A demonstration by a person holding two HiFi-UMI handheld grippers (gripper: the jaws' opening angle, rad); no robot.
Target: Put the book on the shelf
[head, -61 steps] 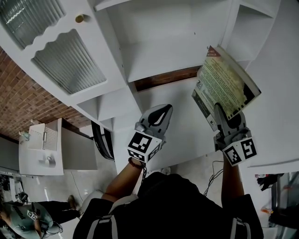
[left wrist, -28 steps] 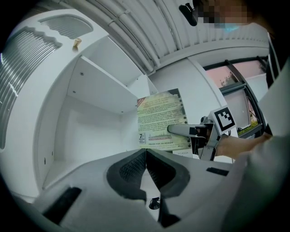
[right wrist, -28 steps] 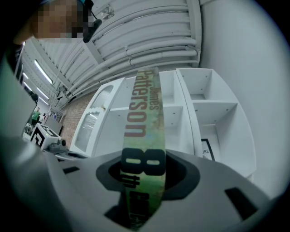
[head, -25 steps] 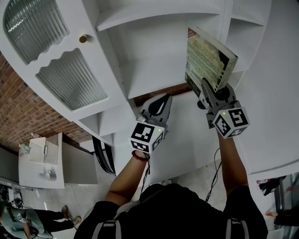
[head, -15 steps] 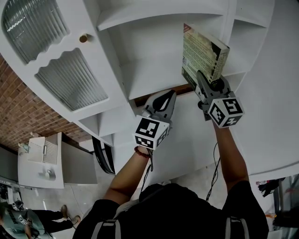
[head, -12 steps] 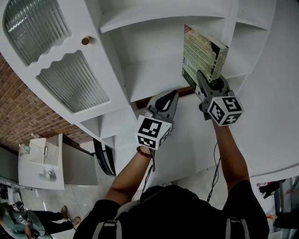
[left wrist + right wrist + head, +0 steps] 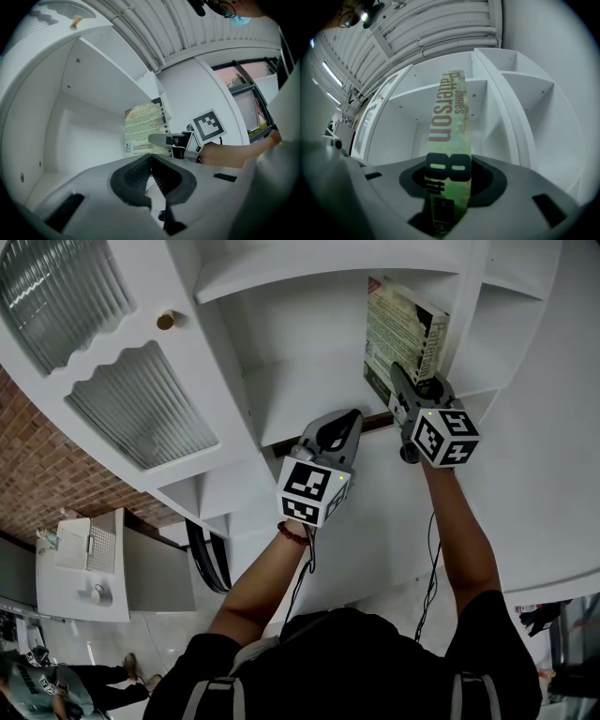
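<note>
The book (image 7: 398, 334) is a greenish paperback held upright, inside the white shelf's (image 7: 309, 409) middle bay close to its right partition. My right gripper (image 7: 405, 395) is shut on the book's lower edge. In the right gripper view the book's spine (image 7: 449, 140) with red lettering runs up between the jaws. My left gripper (image 7: 339, 432) hangs just below the shelf board, left of the right one, with its jaws shut and nothing between them (image 7: 151, 161). The left gripper view shows the book's back cover (image 7: 144, 129) standing in the bay.
A cabinet door with ribbed glass (image 7: 141, 395) and a round knob (image 7: 166, 321) stands to the left of the bay. A narrower shelf column (image 7: 492, 334) lies to the right. Far below are a white table (image 7: 80, 554) and a person (image 7: 37, 695).
The right gripper has carried the book up and leftward from outside the shelf into the middle bay, turning it upright. The left gripper has risen a little toward the shelf board.
</note>
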